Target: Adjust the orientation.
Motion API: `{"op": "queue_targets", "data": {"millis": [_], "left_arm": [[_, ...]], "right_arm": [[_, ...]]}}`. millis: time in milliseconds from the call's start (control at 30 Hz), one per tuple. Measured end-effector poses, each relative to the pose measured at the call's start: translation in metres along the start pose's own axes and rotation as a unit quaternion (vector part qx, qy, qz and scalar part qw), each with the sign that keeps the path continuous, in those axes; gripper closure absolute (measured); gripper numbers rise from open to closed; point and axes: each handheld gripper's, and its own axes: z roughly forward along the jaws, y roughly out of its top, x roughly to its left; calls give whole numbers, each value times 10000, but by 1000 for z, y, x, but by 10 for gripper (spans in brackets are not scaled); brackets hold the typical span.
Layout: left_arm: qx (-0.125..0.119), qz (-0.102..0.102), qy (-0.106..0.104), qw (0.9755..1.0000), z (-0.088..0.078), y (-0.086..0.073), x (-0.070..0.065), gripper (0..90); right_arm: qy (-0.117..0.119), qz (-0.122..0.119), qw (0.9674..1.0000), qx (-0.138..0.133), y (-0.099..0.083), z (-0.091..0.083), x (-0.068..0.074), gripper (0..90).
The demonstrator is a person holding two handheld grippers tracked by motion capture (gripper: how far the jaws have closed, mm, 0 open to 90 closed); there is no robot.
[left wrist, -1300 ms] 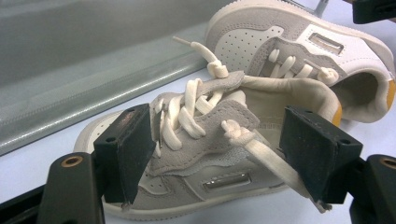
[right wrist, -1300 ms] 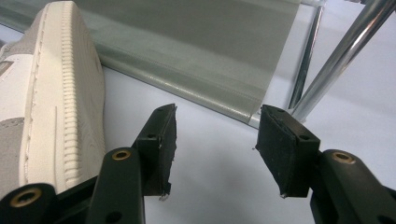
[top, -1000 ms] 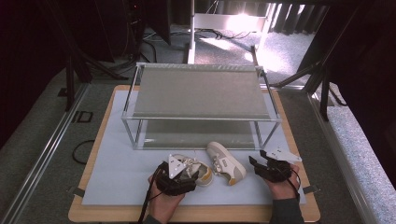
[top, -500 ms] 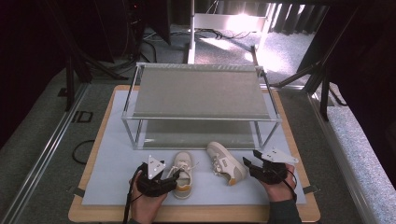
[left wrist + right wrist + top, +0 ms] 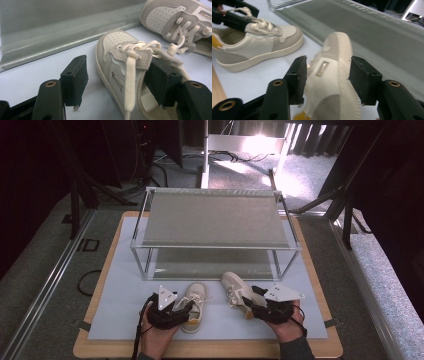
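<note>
Shoes sit between both my tongs; left gripper (image 5: 117, 82) has just been closing, one pad inside the left shoe (image 5: 120, 60) at its tongue, the other off its outer side; right gripper (image 5: 328, 80) clamps the right shoe (image 5: 334, 82), jaws just reopening slightly; both shoes lie on the mat (image 5: 125, 295) before the rack (image 5: 215, 220).

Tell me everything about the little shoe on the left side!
The left sneaker is small, cream and grey-beige, with white laces, a perforated toe and a yellow patch inside the heel. It stands upright on the pale mat, toe toward the metal rack. The left gripper straddles its side wall, one pad inside the opening, one outside, apart from it.
</note>
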Motion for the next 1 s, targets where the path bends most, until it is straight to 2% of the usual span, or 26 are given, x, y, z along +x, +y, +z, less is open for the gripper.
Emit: {"op": "queue_targets", "data": {"millis": [167, 267, 467, 1000], "left_arm": [[-31, -47, -3, 10000, -1, -2, 2, 353], [-13, -54, -6, 10000, 0, -2, 2, 354], [-26, -51, -1, 10000, -2, -1, 1, 353], [-32, -57, -7, 10000, -1, -1, 1, 353]], "right_arm": [[159, -183, 9996, 121, -2, 10, 8, 402], [205, -206, 9994, 183, -4, 15, 8, 397], [258, -206, 9994, 133, -7, 15, 6, 393], [79, -214, 9995, 205, -6, 15, -10, 394]]}}
